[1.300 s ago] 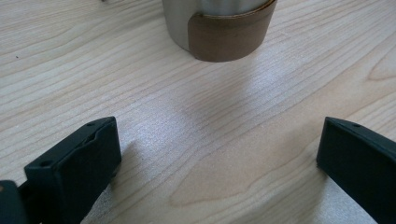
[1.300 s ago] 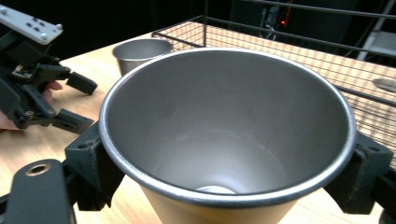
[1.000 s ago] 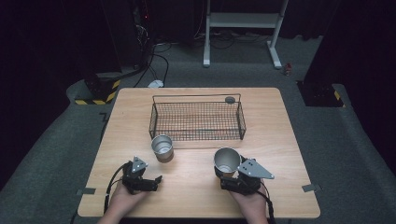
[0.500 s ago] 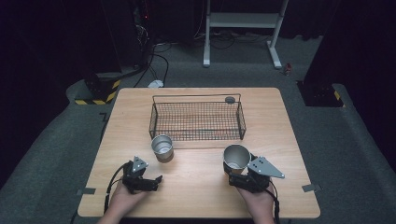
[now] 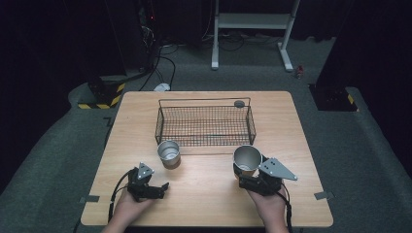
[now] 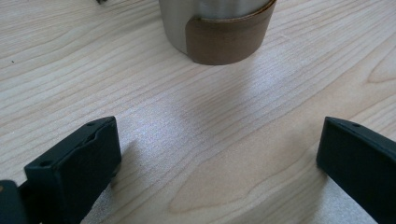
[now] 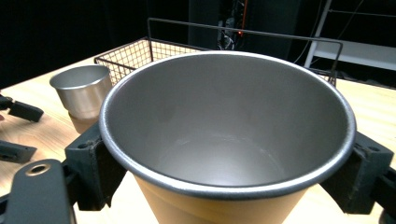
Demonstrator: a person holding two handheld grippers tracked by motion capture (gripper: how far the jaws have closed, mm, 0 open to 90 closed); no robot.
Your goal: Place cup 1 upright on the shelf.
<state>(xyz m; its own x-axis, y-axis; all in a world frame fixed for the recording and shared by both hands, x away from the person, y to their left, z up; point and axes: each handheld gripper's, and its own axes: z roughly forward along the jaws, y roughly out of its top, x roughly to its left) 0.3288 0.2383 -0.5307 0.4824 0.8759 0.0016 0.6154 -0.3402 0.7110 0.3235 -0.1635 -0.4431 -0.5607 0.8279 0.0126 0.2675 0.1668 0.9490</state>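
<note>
A wide steel cup with a tan band point(image 5: 247, 159) is clamped between the jaws of the right gripper point(image 5: 256, 180) and held clear of the wooden table point(image 5: 204, 204), just in front of the black wire basket point(image 5: 204, 125). It should be kept level and carried over the near rim. A second steel cup point(image 5: 168, 153) is left standing beside it, faced by the left gripper point(image 5: 154, 190), jaws spread wide and empty.

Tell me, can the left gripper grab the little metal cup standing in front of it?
Probably yes. The left gripper is open with bare table between it and the cup, and nothing stands between them. It would just need to move forward.
</note>
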